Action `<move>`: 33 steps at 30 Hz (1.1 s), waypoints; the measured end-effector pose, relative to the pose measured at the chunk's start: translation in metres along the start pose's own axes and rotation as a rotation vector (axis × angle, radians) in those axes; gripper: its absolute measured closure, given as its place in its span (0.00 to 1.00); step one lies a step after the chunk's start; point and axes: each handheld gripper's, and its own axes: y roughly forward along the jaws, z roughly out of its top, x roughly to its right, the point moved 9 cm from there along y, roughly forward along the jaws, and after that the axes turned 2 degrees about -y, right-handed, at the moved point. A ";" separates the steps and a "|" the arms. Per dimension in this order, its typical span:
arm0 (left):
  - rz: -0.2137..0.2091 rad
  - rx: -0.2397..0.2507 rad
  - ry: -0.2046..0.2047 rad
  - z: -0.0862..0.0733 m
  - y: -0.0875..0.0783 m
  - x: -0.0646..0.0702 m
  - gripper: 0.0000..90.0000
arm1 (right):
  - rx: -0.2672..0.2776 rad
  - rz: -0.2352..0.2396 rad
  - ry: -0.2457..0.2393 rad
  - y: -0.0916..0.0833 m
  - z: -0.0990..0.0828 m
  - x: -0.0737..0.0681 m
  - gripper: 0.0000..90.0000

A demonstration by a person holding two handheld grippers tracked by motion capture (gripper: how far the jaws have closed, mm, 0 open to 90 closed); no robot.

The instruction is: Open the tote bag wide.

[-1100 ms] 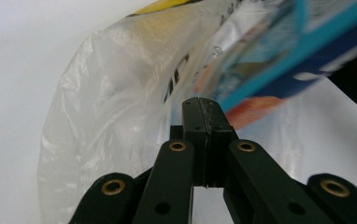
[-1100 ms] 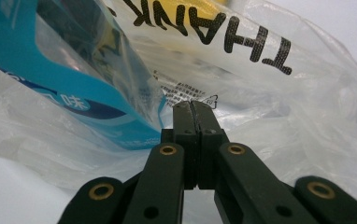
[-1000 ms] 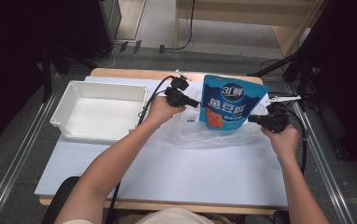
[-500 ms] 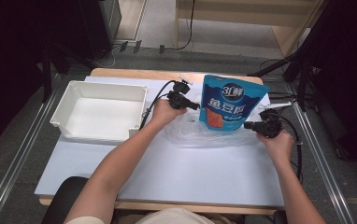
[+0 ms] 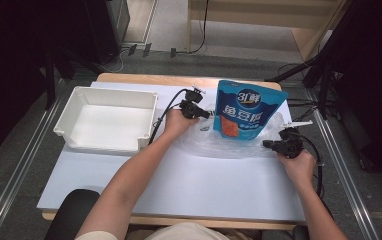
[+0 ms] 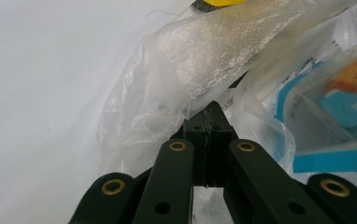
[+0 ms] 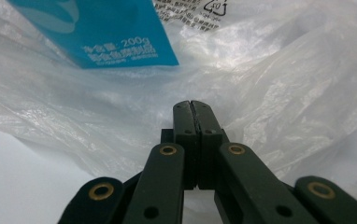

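Dark floor and black drapes ring a pale bench with a wooden far edge; one shallow white plastic tray, rectangular and rimmed, sits at its left end. Just right of the middle stands one blue pouch — glossy, flat-bottomed, printed in white letters with an orange panel — its lower part sunk in one thin clear plastic bag that lies crumpled around it on the bench. The film is wrinkled and milky, so the pouch's base is hard to make out through it.

Two grippers work the bag, one at each side. The left gripper is at the bag's left edge; in the left gripper view its black jaws are pressed fully together with a fold of film pinched at the tips, and the pouch's blue and orange print shows blurred through the plastic. The right gripper is at the bag's right edge, low by the bench; in the right gripper view its jaws are likewise closed tight, film bunched against the tips — whether plastic is actually caught between them I cannot tell. The pouch's lower corner is cut off at the top there.
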 end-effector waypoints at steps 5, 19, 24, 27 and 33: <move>0.010 0.004 0.000 -0.001 0.001 -0.001 1.00 | 0.011 0.003 -0.009 -0.006 -0.010 -0.006 1.00; 0.032 0.023 0.001 0.004 0.003 -0.006 1.00 | 0.016 0.034 -0.067 -0.019 -0.032 -0.021 1.00; 0.036 0.028 -0.009 0.004 0.001 -0.011 1.00 | 0.002 0.050 -0.095 -0.025 -0.041 -0.031 1.00; 0.050 0.031 -0.018 0.005 -0.001 -0.015 1.00 | 0.002 0.062 -0.093 -0.028 -0.046 -0.032 1.00; 0.076 0.033 -0.027 0.006 -0.002 -0.017 1.00 | -0.011 0.086 -0.098 -0.032 -0.053 -0.038 1.00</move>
